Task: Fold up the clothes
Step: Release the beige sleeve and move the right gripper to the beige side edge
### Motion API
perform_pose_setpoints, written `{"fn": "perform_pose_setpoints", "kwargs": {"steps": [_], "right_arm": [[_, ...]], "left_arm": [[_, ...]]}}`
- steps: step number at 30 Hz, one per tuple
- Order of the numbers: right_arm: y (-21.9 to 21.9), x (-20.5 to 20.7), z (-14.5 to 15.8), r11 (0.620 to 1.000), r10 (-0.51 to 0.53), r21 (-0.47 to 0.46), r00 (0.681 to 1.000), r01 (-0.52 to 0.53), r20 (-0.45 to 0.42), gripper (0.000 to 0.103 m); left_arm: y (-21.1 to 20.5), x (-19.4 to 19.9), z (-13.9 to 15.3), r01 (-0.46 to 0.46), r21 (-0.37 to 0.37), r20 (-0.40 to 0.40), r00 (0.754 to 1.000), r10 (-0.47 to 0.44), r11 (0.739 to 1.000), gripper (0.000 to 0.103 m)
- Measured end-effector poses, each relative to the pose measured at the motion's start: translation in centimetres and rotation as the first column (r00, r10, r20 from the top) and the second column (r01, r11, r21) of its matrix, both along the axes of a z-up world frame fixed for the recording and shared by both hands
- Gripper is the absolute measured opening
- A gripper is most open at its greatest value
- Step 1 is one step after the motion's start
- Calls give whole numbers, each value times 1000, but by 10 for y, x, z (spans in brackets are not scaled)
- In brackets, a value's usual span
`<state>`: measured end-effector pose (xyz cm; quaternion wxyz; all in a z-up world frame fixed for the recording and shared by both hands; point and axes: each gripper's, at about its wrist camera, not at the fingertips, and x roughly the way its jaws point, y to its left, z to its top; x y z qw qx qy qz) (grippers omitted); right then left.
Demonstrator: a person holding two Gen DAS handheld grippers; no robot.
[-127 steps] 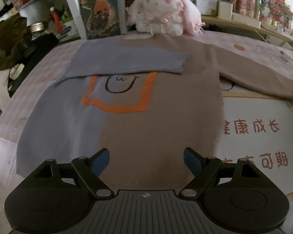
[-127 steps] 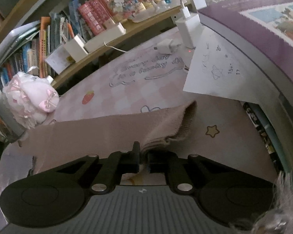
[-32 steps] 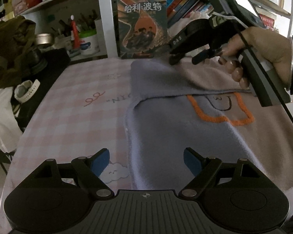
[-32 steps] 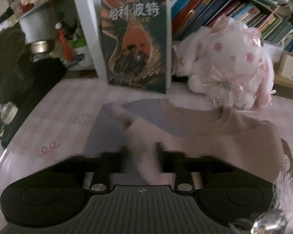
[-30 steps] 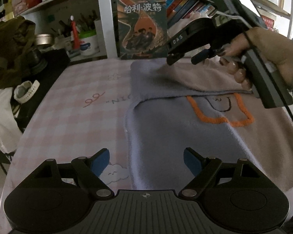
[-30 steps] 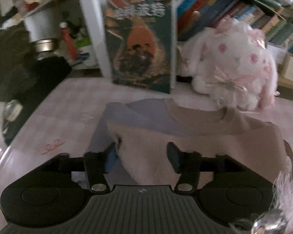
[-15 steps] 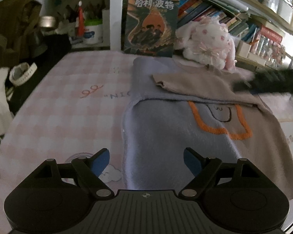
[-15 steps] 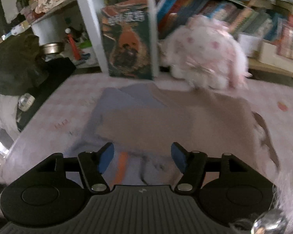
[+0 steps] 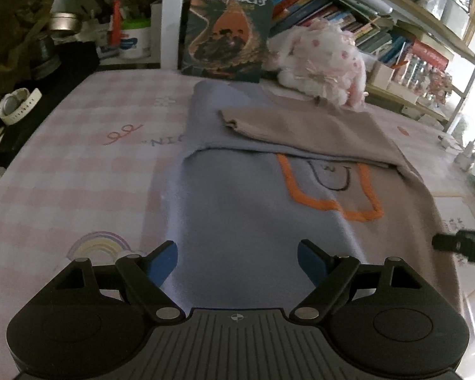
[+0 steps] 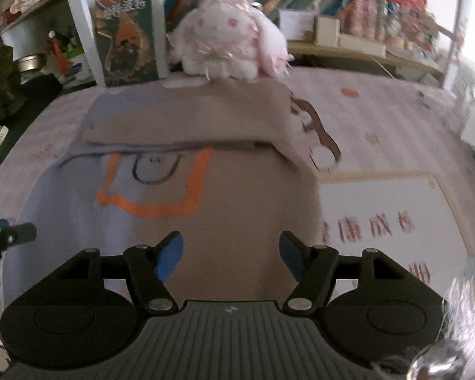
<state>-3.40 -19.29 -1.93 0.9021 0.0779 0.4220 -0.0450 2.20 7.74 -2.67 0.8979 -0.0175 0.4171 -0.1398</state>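
Pink checked tabletop (image 9: 63, 171), bookshelf behind. Sweater (image 9: 253, 209) fills mid-frame, just ahead of your left gripper (image 9: 237, 261) and right gripper (image 10: 231, 253). Both spread wide, holding nothing.

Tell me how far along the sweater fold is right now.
Done: both sleeves of the lavender-and-tan knit sweater lie folded across its chest, the tan sleeve on top. In hand: nothing; the left gripper and right gripper are open above the lower body. Left: folding the body, which lies flat at full length on the pink checked tablecloth.
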Motion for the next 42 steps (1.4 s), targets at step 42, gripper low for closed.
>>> {"fn": "perform_pose_setpoints", "kwargs": {"steps": [42], "right_arm": [[-33, -110, -21, 976, -95, 194, 995, 101, -43, 69]], "left_arm": [[23, -81, -5, -187, 46, -32, 982, 189, 981, 77]]}}
